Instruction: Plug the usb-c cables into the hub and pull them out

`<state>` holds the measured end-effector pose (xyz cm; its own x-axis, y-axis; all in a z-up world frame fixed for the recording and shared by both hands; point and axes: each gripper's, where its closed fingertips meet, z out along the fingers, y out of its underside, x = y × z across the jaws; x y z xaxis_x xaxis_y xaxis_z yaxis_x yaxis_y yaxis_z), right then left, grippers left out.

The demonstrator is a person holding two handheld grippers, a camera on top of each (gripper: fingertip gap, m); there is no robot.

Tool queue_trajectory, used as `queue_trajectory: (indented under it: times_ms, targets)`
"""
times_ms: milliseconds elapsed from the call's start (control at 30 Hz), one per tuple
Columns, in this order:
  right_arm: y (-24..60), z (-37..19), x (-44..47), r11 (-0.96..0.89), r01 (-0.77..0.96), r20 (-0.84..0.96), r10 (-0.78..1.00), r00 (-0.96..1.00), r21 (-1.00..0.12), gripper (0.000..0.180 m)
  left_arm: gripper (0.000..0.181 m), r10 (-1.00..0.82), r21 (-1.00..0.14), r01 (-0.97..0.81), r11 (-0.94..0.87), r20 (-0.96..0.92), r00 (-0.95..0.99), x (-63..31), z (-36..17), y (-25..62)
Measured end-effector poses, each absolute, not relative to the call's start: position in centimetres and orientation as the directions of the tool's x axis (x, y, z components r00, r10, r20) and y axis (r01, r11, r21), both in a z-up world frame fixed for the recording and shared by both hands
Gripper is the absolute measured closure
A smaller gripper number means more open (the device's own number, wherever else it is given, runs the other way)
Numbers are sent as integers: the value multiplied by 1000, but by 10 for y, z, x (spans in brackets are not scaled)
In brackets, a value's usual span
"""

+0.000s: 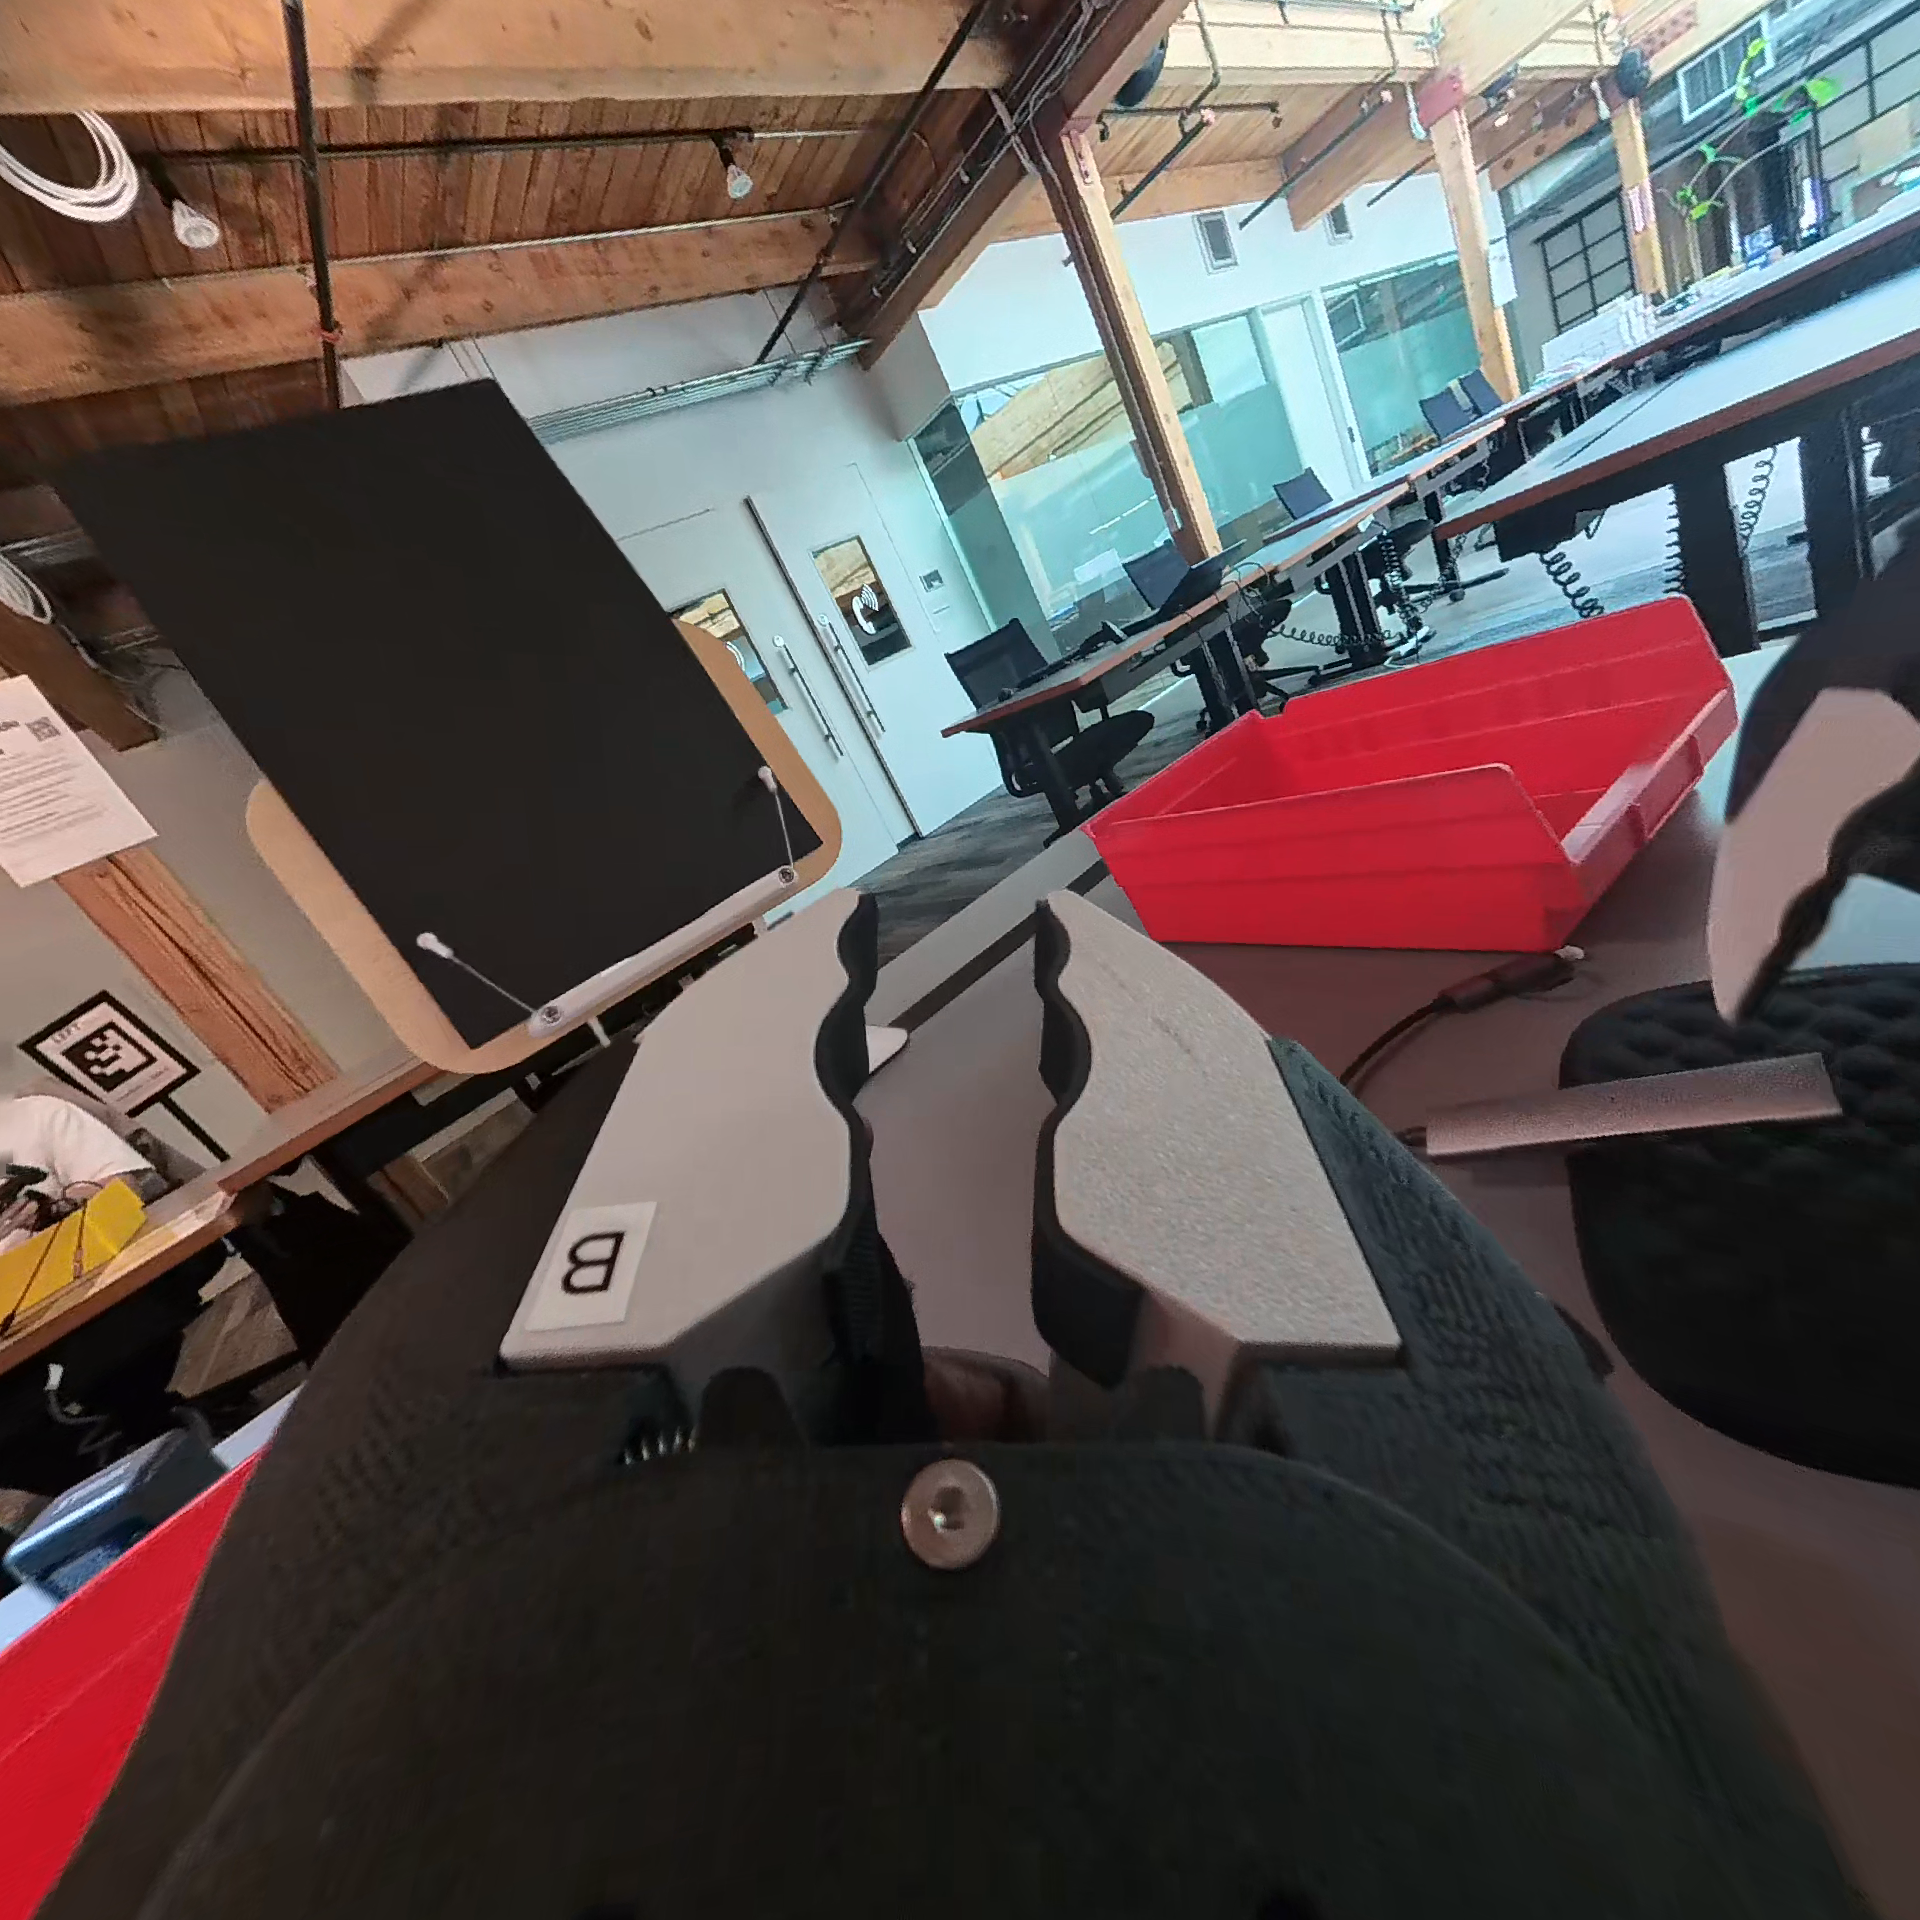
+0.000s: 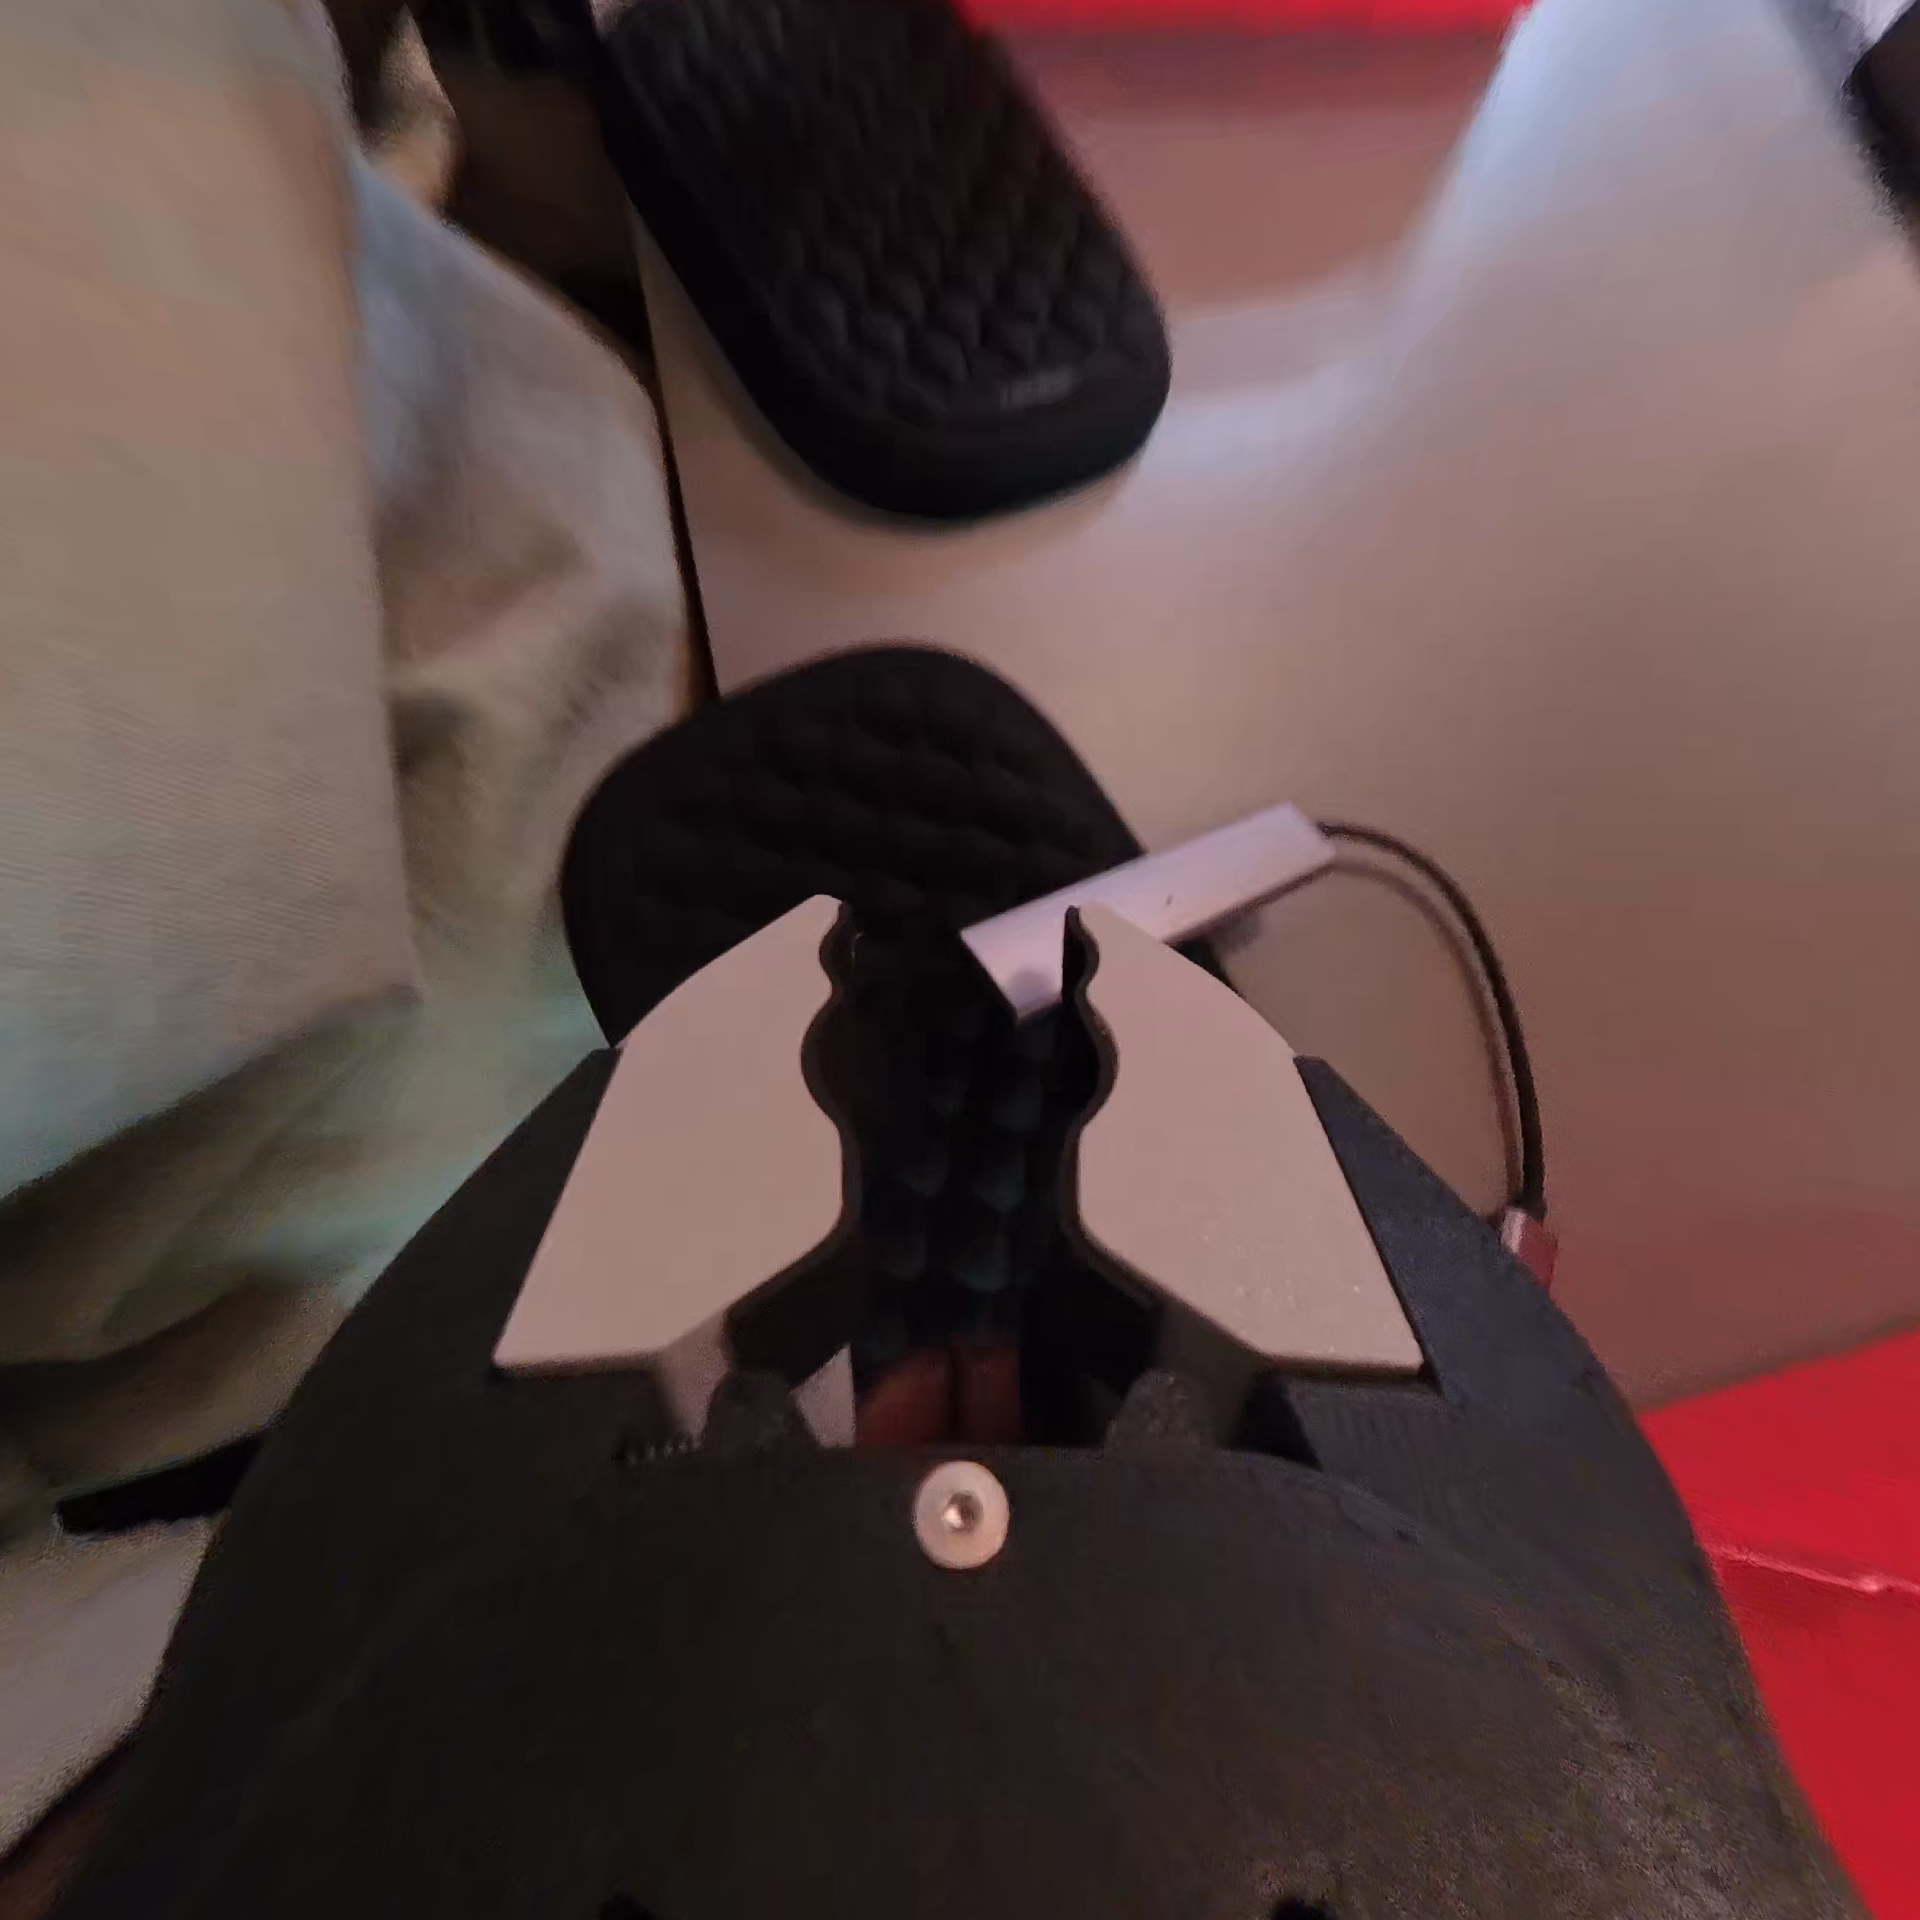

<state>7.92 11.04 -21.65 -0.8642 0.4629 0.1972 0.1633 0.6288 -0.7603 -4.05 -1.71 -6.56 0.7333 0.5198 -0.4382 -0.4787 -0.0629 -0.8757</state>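
A slim silver hub [image 2: 1153,883] lies across a black textured pad [image 2: 810,790] on the table. A thin black cable [image 2: 1475,956] leaves the hub's far end and loops to a red-tipped plug [image 2: 1532,1236] on the table. My right gripper [image 2: 961,925] is open just above the hub's near end, holding nothing. My left gripper [image 1: 951,935] is open and empty, tilted up and away from the table. The left wrist view shows the hub [image 1: 1631,1112], the pad [image 1: 1766,1195], the plug [image 1: 1507,982] and the right gripper [image 1: 1808,831] at the right.
A red bin [image 1: 1434,821] stands on the table beyond the plug. Another red bin [image 2: 1818,1507] sits at the lower right. A second black textured piece [image 2: 883,260] lies farther off. Pale cloth [image 2: 208,623] fills the left. A tilted black board [image 1: 416,707] stands ahead. The left gripper's tips are roughly 25 cm from the right gripper's.
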Motion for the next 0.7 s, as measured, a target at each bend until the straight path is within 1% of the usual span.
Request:
queue_trajectory:
  times_ms: [33, 100, 167, 233, 267, 300, 333, 367, 433, 500, 600, 667, 700]
  targets:
    - [109, -202, 78, 558, 127, 191, 477, -858, -820, 138, 150, 522, -882, -467, -69, -431, 736, -42, -65, -21]
    - [113, -169, 72, 386, 50, 176, 527, -831, -921, 132, 146, 536, -901, -428, -77, -399, 744, -48, -62, -34]
    - [123, -136, 66, 194, -32, 143, 592, -793, -980, 127, 141, 566, -918, -394, -53, -352, 745, -54, -51, -56]
    - [141, -103, 59, 8, -159, 122, 676, -726, -987, 120, 139, 610, -928, -373, 2, -294, 736, -58, -33, -87]
    - [154, -89, 55, -74, -242, 112, 733, -671, -967, 118, 138, 633, -932, -362, 30, -263, 728, -59, -25, -104]
    - [167, -78, 51, -125, -323, 107, 782, -613, -938, 114, 138, 656, -934, -354, 46, -239, 716, -61, -19, -122]
    - [177, -75, 49, -137, -364, 106, 812, -575, -921, 113, 137, 682, -936, -348, 47, -224, 696, -64, -15, -140]
    - [183, -79, 44, -139, -344, 83, 826, -558, -928, 113, 137, 712, -939, -342, 30, -220, 667, -67, -14, -158]
    - [184, -97, 35, -122, -248, 45, 816, -576, -961, 111, 137, 773, -949, -314, -40, -229, 592, -78, -19, -191]
    - [177, -123, 28, -60, -143, 41, 791, -610, -988, 108, 137, 814, -960, -250, -124, -242, 528, -89, -32, -217]
    - [166, -177, 15, 126, 42, 71, 768, -636, -991, 103, 137, 828, -962, -140, -233, -272, 491, -102, -56, -236]
    - [163, -204, 9, 277, 96, 156, 758, -633, -956, 101, 137, 821, -954, -33, -298, -274, 501, -111, -79, -238]
    - [161, -209, 7, 322, 112, 184, 756, -628, -940, 101, 137, 809, -939, 21, -343, -285, 514, -116, -92, -236]
